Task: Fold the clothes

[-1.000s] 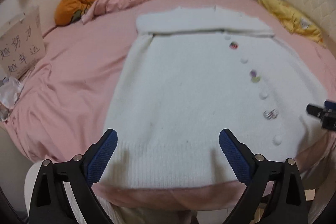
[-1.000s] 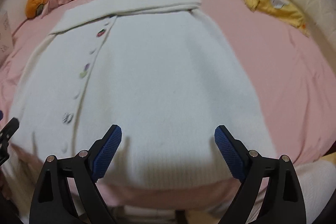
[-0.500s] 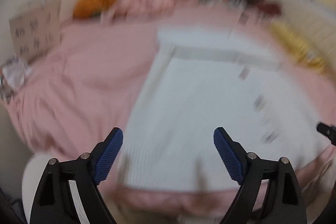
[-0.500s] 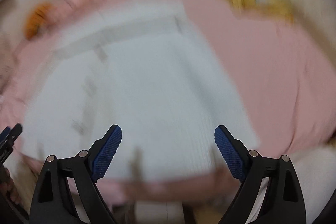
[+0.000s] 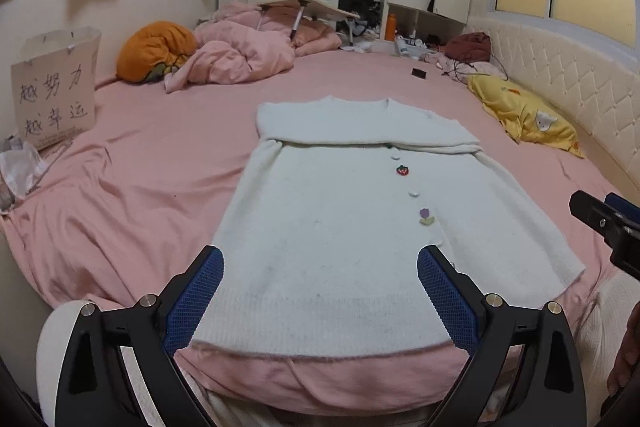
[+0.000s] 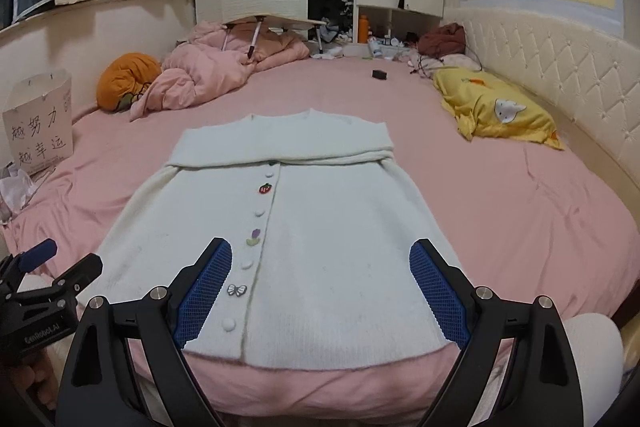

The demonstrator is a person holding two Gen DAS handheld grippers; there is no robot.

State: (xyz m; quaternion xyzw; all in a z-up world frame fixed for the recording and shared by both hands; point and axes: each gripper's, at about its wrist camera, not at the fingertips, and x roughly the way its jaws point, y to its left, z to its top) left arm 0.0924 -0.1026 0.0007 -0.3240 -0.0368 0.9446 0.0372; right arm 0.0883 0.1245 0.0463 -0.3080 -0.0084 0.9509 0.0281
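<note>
The pink bed (image 6: 500, 211) carries the white cardigan (image 6: 320, 227), which lies flat and buttoned at the near edge with its sleeves folded across the chest. Around it, well apart, lie a crumpled pink duvet (image 6: 208, 75), a yellow pillow (image 6: 496, 111), an orange cushion (image 6: 128, 79) and a paper bag (image 6: 40, 123). The left gripper (image 5: 320, 291) and right gripper (image 6: 320, 287) hover above the hem, jaws spread wide and empty, nothing obstructing the garment.

A pink bed (image 5: 168, 155) carries a white cardigan (image 5: 340, 227), yellow pillow (image 5: 524, 119) and crumpled pink quilt (image 5: 240, 55).
</note>
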